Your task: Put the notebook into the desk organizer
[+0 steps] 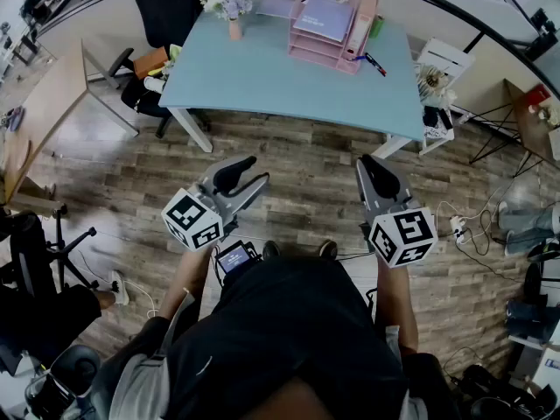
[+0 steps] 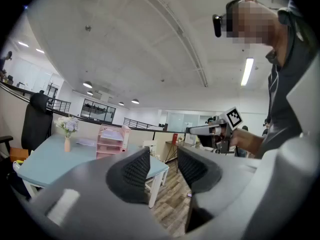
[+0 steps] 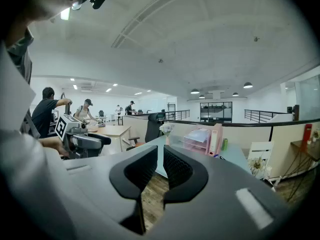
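A pink tiered desk organizer [image 1: 325, 40] stands at the far side of the light blue table [image 1: 262, 77]. A lavender notebook [image 1: 325, 16] lies in its top tray. Another flat lavender item [image 1: 278, 7] lies on the table just left of it. Both grippers are held over the wooden floor, well short of the table. My left gripper [image 1: 252, 171] is open with nothing between its jaws. My right gripper [image 1: 367, 166] is shut and empty. In the left gripper view the organizer [image 2: 113, 140] is far off; the right gripper view also shows the organizer [image 3: 202, 139] in the distance.
A vase of flowers [image 1: 230, 9] stands at the table's far left, and a pen [image 1: 374, 63] lies right of the organizer. A black office chair [image 1: 162, 11] and a wooden desk [image 1: 44, 103] are to the left. A white side table [image 1: 437, 86] and floor cables [image 1: 464, 230] are to the right.
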`<state>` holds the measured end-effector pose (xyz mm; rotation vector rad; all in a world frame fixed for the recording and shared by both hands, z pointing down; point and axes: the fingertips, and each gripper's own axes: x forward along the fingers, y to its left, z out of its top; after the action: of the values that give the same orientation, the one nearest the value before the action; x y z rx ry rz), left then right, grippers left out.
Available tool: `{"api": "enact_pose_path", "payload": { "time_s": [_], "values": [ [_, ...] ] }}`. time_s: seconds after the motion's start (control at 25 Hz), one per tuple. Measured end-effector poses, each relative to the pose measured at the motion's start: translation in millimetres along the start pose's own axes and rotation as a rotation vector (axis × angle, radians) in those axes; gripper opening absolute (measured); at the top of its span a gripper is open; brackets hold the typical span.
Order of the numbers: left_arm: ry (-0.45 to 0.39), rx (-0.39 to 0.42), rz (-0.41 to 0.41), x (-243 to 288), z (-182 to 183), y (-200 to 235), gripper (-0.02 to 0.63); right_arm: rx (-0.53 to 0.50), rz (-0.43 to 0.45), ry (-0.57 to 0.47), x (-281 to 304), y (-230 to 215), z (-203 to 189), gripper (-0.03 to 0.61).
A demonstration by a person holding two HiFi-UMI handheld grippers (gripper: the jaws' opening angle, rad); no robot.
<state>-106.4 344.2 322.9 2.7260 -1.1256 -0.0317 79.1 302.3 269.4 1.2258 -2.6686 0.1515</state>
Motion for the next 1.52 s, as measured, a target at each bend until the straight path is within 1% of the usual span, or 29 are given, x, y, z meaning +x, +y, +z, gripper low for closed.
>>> {"api": "enact_pose_path", "payload": {
  "time_s": [0.16, 0.56, 0.72, 0.84, 1.0, 1.12, 1.36, 1.52],
  "values": [
    [-0.001, -0.003, 0.003, -10.3, -1.0, 10.7, 0.225, -0.003, -0.008, 0.002, 6.6, 9.5, 1.9, 0.026],
    [-0.03, -0.033, -0.036, -10.8, -6.3, 25.2, 0.224, -0.001, -0.032, 0.04, 8.7, 20.8, 0.4, 0.026],
    [-0.032, -0.048, -0.052, 0.5, -10.5, 28.5, 0.224, 0.033, -0.029, 0.032, 11.6, 13.9, 1.9, 0.026],
    [-0.024, -0.054, -0.049, 11.9, -10.5, 32.3, 0.225, 0.039, -0.026, 0.043, 17.4, 2.6, 1.5, 0.027],
    [-0.016, -0.061, -0.017, 27.4, -11.6, 40.3, 0.225, 0.053, -0.004, 0.052, 29.7, -17.1, -3.5, 0.026],
    [-0.002, -0.05, 0.022, 41.8, -10.1, 49.3, 0.225, 0.071, 0.036, 0.049, 45.9, -35.2, -7.4, 0.026],
    [0.015, -0.038, 0.097, 78.2, 6.3, 55.8, 0.224, 0.089, 0.125, 0.014, 76.2, -79.5, -4.1, 0.026],
    [0.0, -0.025, 0.136, 99.1, 17.4, 56.6, 0.224, 0.094, 0.178, 0.003, 89.3, -102.4, -1.0, 0.026]
  ]
}}
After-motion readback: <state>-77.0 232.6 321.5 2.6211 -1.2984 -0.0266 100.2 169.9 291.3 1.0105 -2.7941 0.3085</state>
